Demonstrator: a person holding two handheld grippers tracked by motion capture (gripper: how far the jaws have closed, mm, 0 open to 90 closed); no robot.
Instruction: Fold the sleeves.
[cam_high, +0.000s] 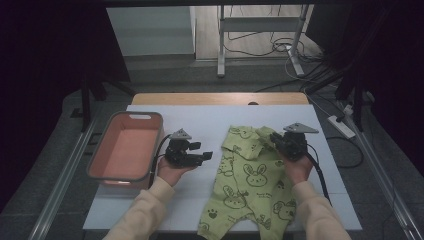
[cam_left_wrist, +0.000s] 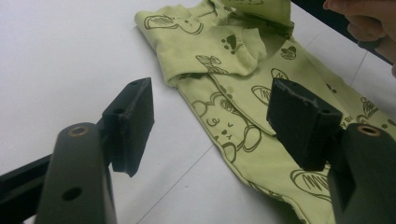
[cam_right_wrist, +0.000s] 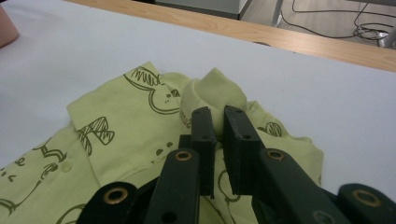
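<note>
Green baby romper (cam_high: 250, 180) lies flat on the white table sheet (cam_high: 200, 120), right of centre, neck end toward 12 o'clock, legs running off toward 6 at the near edge. Print: dark bunnies, bears, paw marks. Top of it is bunched, one sleeve folded over the chest.

Right gripper (cam_high: 276, 138) sits at the garment's 1 o'clock corner, held by the right hand (cam_high: 298, 167) coming in from 5 o'clock. In the right gripper view (cam_right_wrist: 218, 140) the jaws are nearly together, with a fold of the ribbed cuff or collar fabric pinched between the pads: clamped on the romper. Fabric rises into a small hump just past the jaw tips (which edge of the garment it is, I can't tell).

Left gripper (cam_high: 206, 156) is off the cloth, at the romper's 9 o'clock, over bare sheet, between romper and bin, held by the left hand (cam_high: 172, 172). In the left gripper view (cam_left_wrist: 210, 126) the jaws stand wide apart, nothing between them; they point toward the folded sleeve, not touching it.

Pink plastic bin (cam_high: 112, 150) at 9 o'clock of the left gripper, on the sheet's left edge. Both forearms in pale yellow sleeves (cam_high: 145, 215). A strip of wooden tabletop (cam_high: 220, 98) shows at 12 o'clock beyond the sheet.
</note>
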